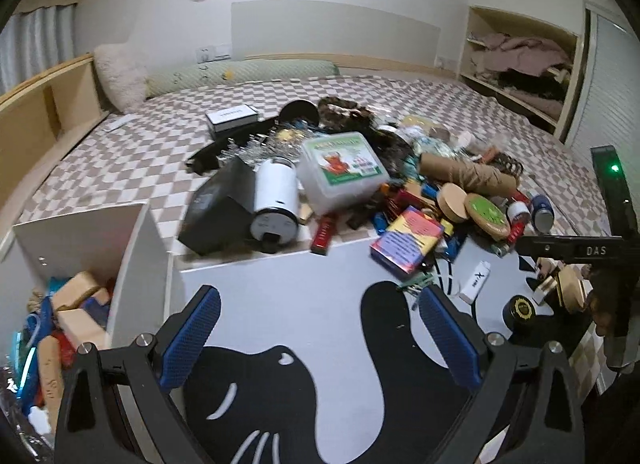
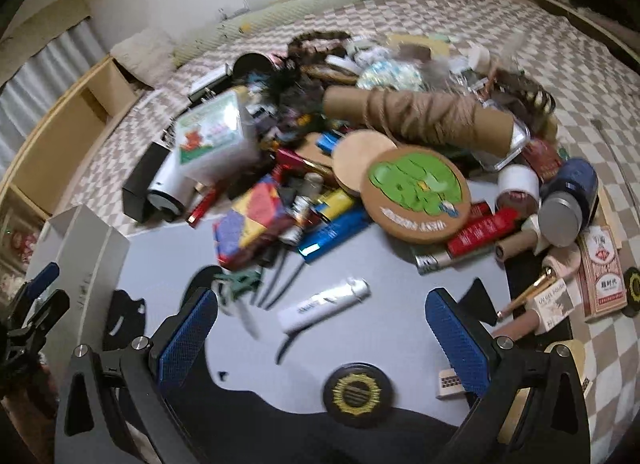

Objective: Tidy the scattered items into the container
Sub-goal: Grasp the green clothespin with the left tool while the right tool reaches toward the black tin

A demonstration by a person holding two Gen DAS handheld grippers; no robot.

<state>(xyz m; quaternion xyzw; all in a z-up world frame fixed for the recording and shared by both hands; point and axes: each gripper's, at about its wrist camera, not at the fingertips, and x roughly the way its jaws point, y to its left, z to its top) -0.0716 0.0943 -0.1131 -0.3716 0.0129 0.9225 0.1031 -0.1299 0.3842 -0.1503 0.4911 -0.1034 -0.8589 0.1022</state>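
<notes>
A heap of small items lies on a grey mat (image 1: 280, 284) on the bed: a clear lidded box (image 1: 342, 169), a white cylinder (image 1: 276, 199), a colourful box (image 1: 406, 242), a white lighter (image 1: 474, 282) and a round green-topped coaster (image 2: 418, 193). The white container (image 1: 132, 264) stands at the left, holding several items. My left gripper (image 1: 320, 324) is open and empty above the mat. My right gripper (image 2: 322, 326) is open and empty, with the white lighter (image 2: 322, 306) lying between its fingers' line and a black round tin (image 2: 358, 392) below.
A brown cardboard tube wound with twine (image 2: 420, 119) tops the heap. A dark blue can (image 2: 572, 199) and red card boxes (image 2: 604, 278) lie at the right. The checked bedspread (image 1: 140, 143) stretches behind, with wooden shelving (image 1: 48, 103) at the left.
</notes>
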